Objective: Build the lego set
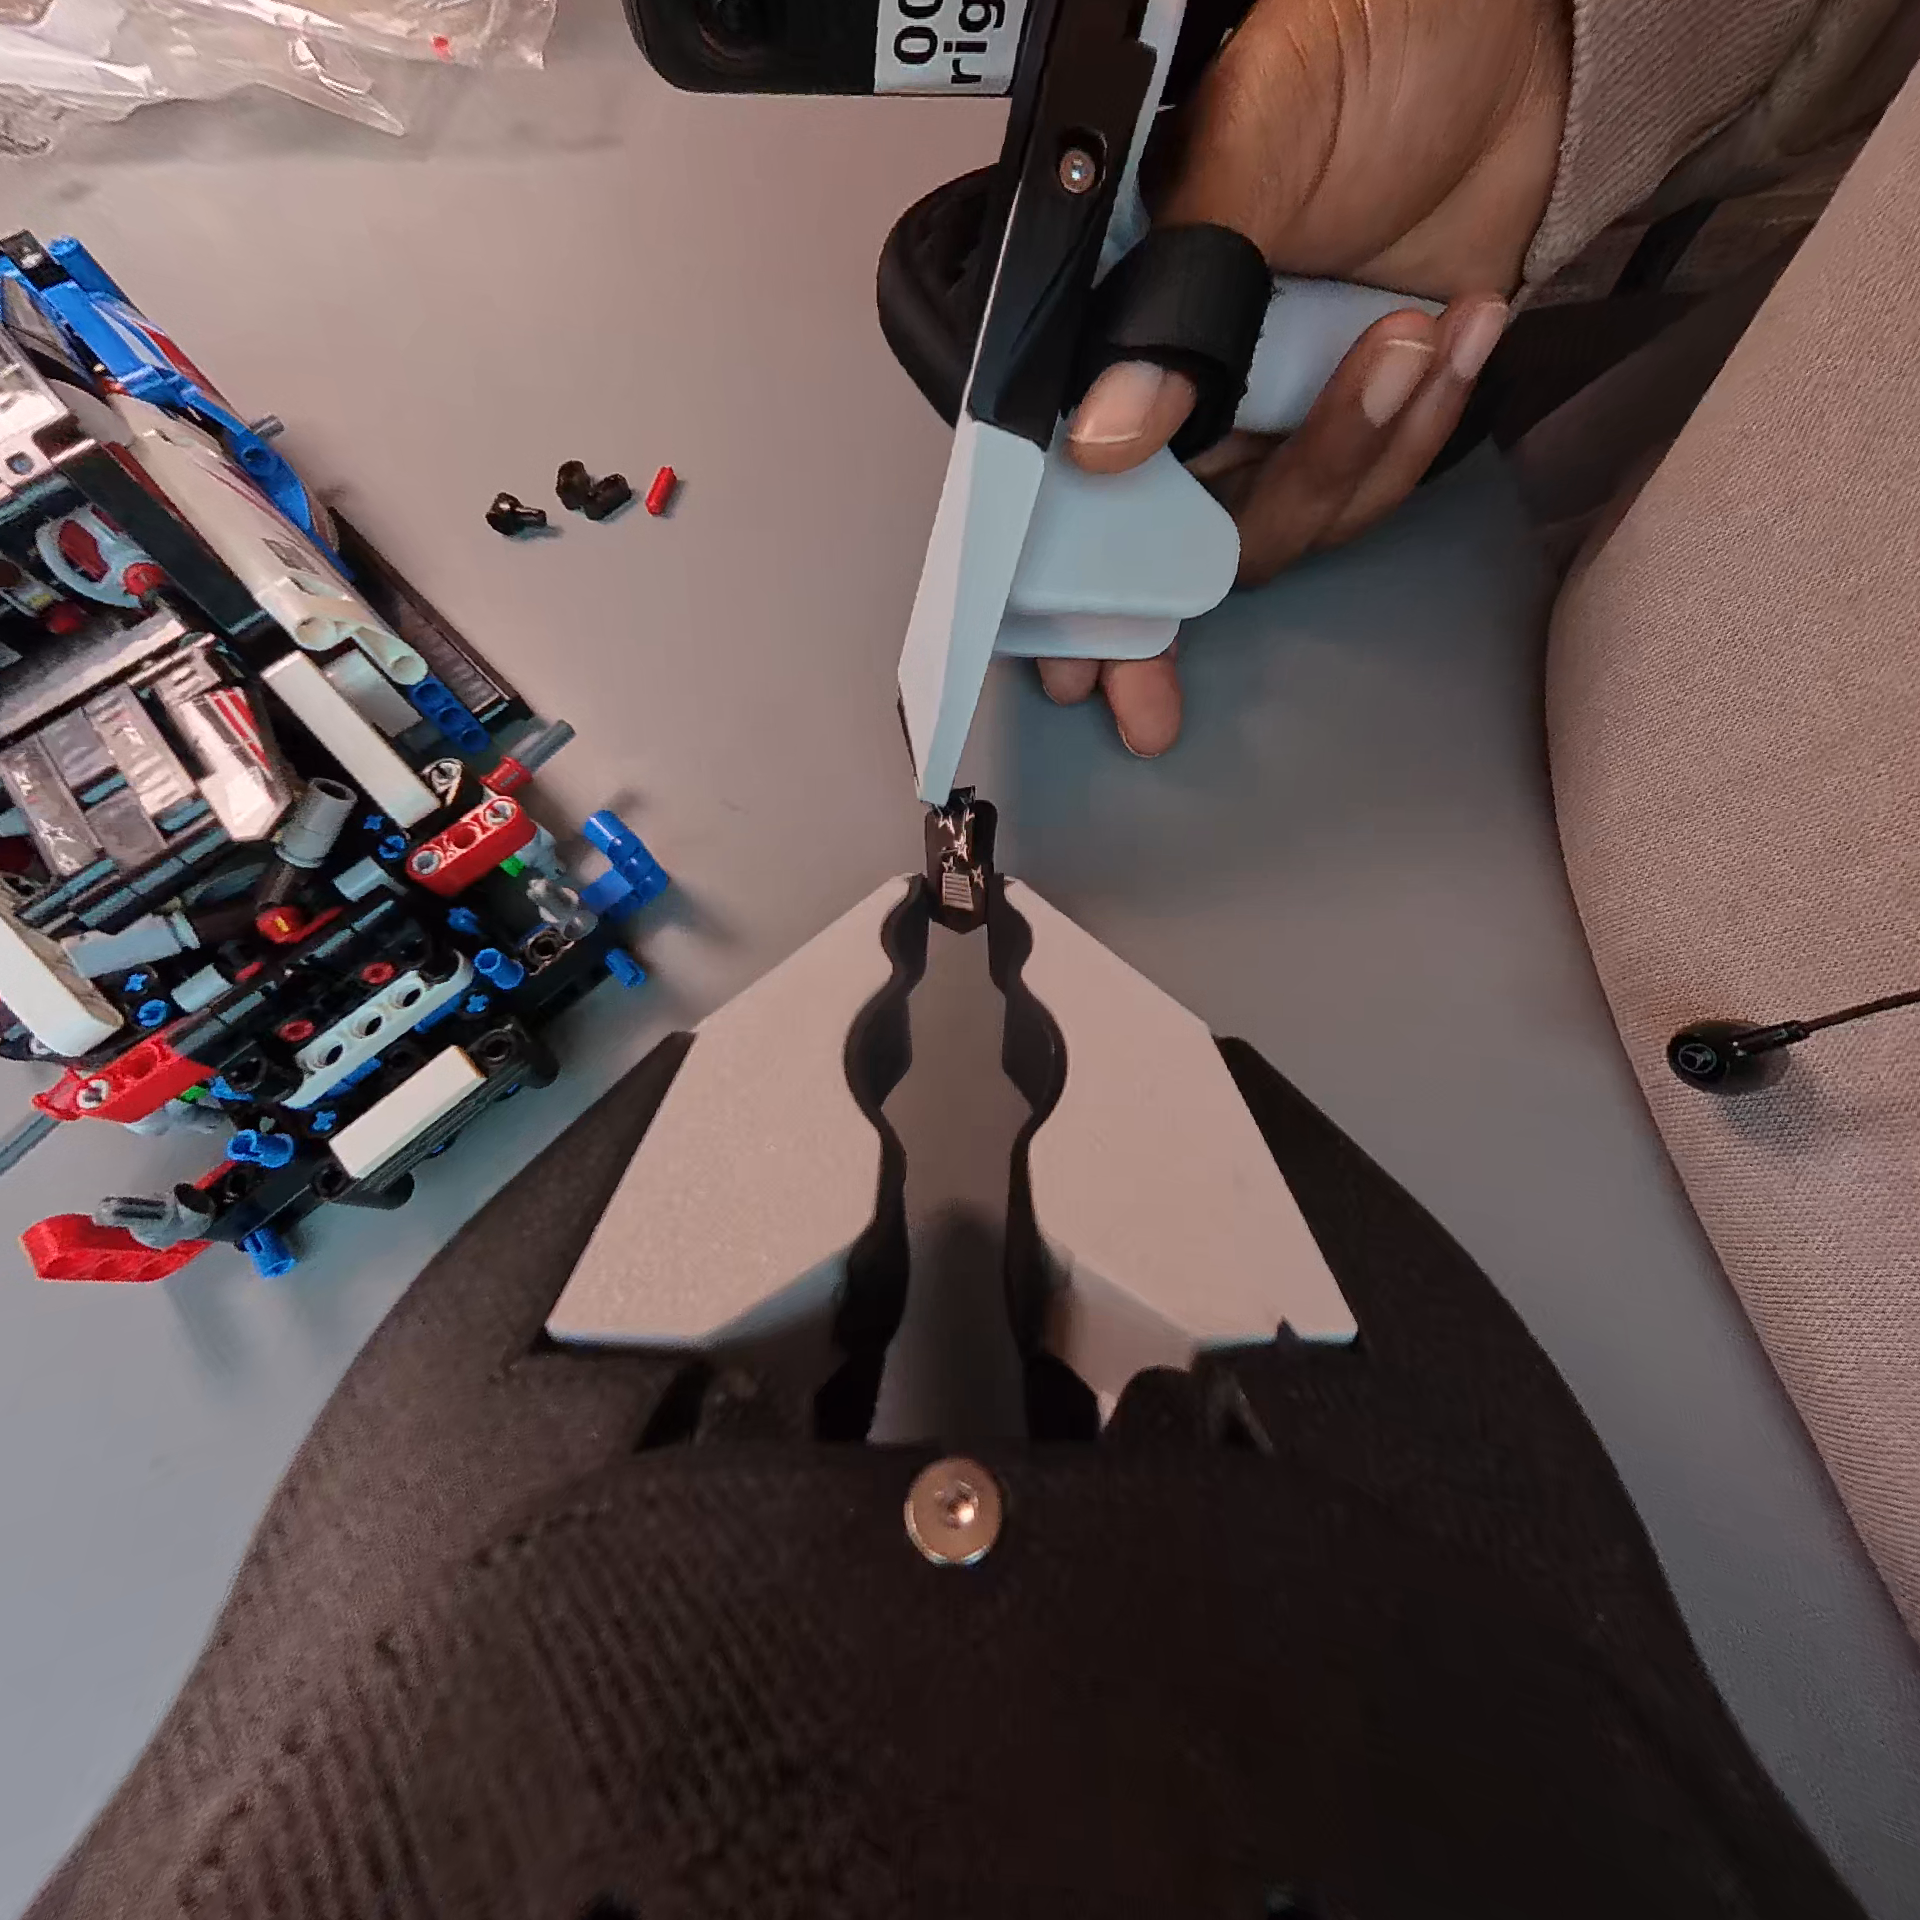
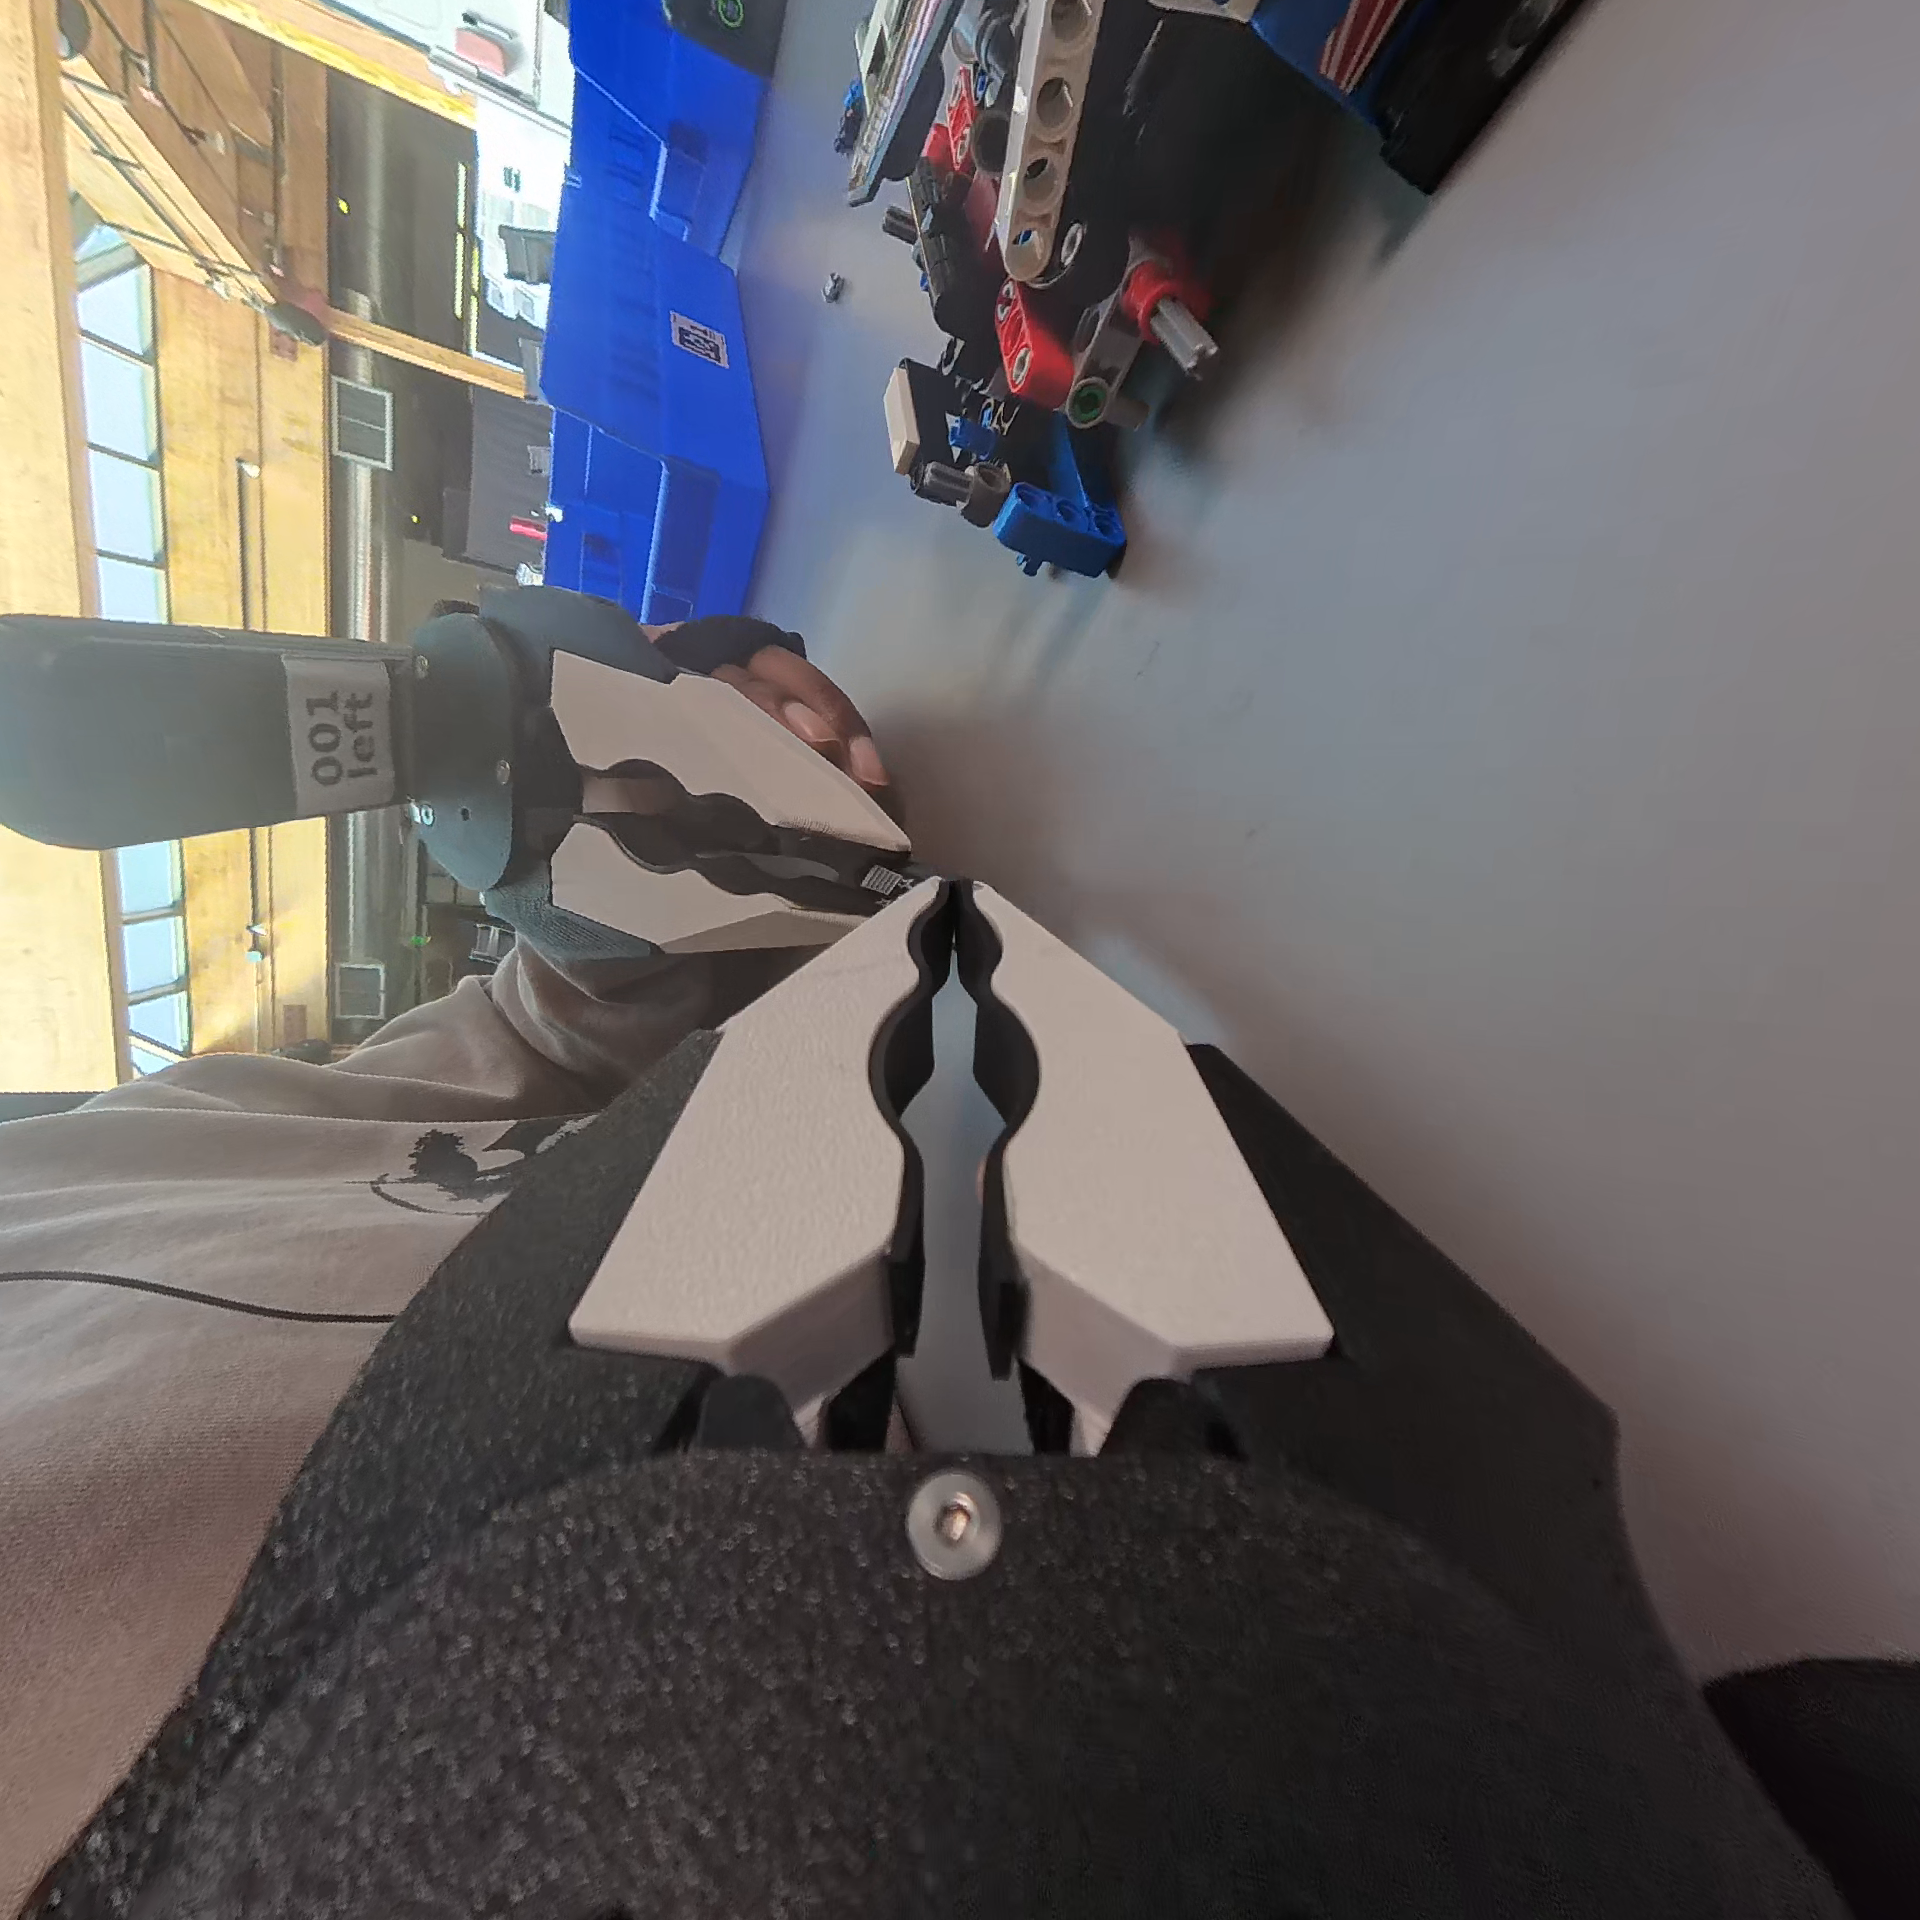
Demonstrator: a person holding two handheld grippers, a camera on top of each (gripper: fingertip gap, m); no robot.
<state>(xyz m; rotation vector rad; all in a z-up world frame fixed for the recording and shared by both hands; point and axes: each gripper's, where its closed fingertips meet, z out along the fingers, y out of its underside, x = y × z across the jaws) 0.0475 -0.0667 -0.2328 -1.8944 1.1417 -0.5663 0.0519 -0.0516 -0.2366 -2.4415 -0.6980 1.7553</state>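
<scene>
A small flat black piece with a white star-and-stripe print sits between my left gripper's fingertips, held above the grey table. My right gripper comes down from above, and its closed tips meet the far end of the same piece. In the right wrist view my right gripper is shut, with the piece at its tips. The left gripper clamps the piece from the left. The partly built Lego car lies on the table to the left; it also shows in the right wrist view.
Two small black connectors and a red pin lie loose beyond the car. Clear plastic bags lie at the far left corner. A person's beige sleeve and body are on the right. Blue bins stand behind the table. The grippers are tip to tip, or close to it. From either gripper's tips it is about 15 cm to the red pin.
</scene>
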